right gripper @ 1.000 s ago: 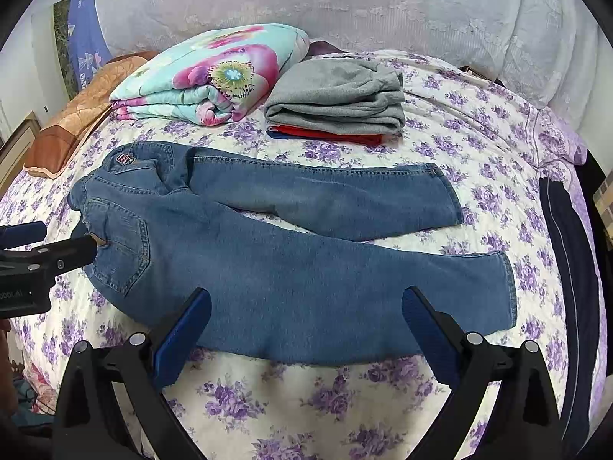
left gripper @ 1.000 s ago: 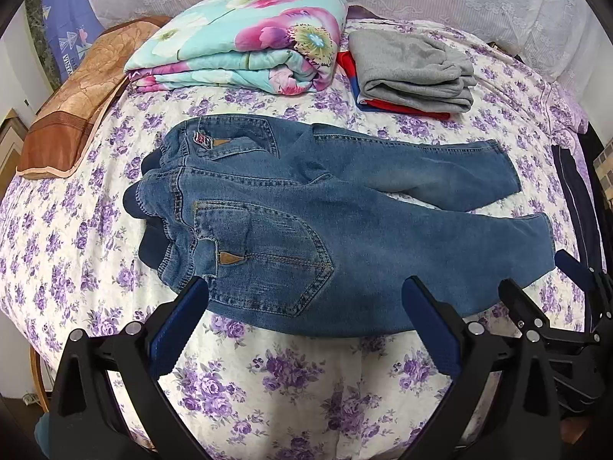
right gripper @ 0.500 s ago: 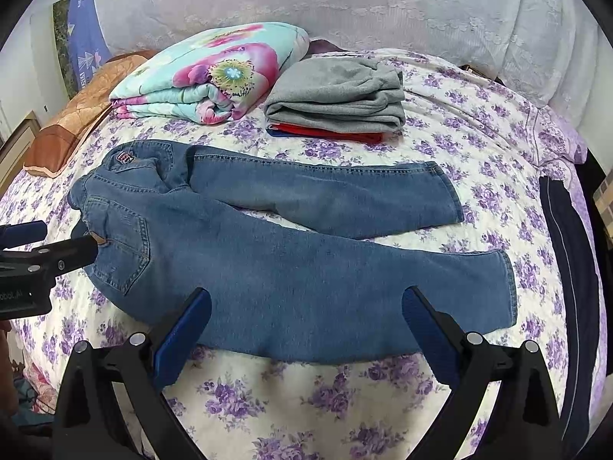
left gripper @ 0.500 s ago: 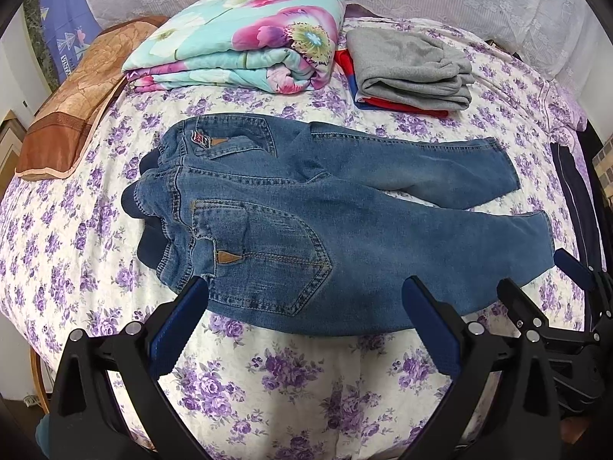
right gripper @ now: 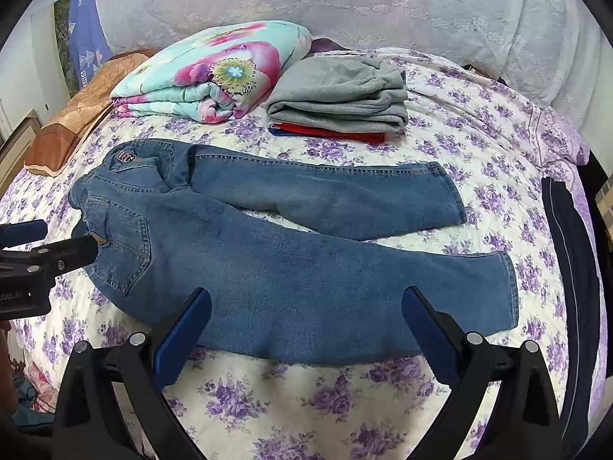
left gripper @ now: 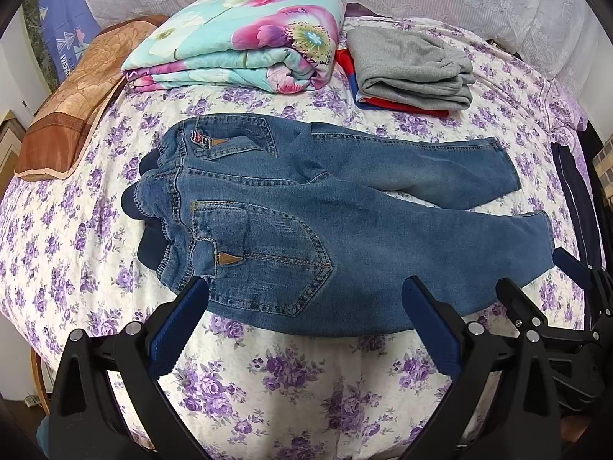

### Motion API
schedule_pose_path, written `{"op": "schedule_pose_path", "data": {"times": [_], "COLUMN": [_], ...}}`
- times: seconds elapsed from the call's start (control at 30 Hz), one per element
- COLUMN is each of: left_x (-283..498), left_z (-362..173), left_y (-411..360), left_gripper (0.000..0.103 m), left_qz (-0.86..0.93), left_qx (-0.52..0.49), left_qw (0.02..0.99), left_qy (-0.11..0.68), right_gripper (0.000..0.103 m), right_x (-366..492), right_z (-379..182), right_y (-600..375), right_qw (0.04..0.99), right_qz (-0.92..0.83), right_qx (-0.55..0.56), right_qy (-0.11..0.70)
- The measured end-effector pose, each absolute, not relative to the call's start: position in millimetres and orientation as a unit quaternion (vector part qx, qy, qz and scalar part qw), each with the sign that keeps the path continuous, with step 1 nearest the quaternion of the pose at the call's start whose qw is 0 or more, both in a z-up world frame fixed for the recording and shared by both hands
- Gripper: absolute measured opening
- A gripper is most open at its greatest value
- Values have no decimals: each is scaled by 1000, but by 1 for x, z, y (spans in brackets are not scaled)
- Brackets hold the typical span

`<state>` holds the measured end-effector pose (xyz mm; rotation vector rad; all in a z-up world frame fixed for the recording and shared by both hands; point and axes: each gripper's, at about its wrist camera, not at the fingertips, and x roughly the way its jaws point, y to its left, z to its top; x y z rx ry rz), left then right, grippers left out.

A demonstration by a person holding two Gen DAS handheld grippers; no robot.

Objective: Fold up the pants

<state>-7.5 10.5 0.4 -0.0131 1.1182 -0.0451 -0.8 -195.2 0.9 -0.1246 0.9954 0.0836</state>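
Blue jeans (left gripper: 345, 226) lie flat on the flowered bedspread, waistband to the left, both legs stretched right and spread apart in a V; the same jeans (right gripper: 306, 264) fill the middle of the right wrist view. My left gripper (left gripper: 306, 299) hovers open over the near edge of the seat, by the back pocket, with nothing between its fingers. My right gripper (right gripper: 306, 310) is open too, above the near leg's lower edge. In the left wrist view the right gripper (left gripper: 536, 272) shows at the right by the leg hem. The left gripper (right gripper: 57, 241) appears at the waistband in the right wrist view.
A folded floral quilt (left gripper: 237, 46) and a stack of folded grey and red clothes (left gripper: 410, 69) lie at the back of the bed. A brown pillow (left gripper: 72, 103) sits at the left edge. A dark garment (right gripper: 574, 260) hangs along the right side.
Both grippers stay open and nearly still. The view has crept slightly closer to the jeans; the jeans have not moved.
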Motion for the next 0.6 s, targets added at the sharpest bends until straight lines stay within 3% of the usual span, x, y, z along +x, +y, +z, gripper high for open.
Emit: {"op": "schedule_pose_path", "data": {"times": [0.33, 0.6], "left_x": [0, 19], "left_z": [-10, -86], "left_y": [18, 110], "left_gripper": [99, 98], "left_qz": [-37, 17], "left_qx": [-25, -145], "left_qw": [837, 771], "left_qy": [545, 620], "right_gripper": [100, 100], "right_x": [3, 4], "right_z": [-6, -22], "right_y": [-194, -209], "right_qw": [871, 859], "right_qz": [39, 23], "right_qx": [-58, -35], "right_qy": [487, 510]}}
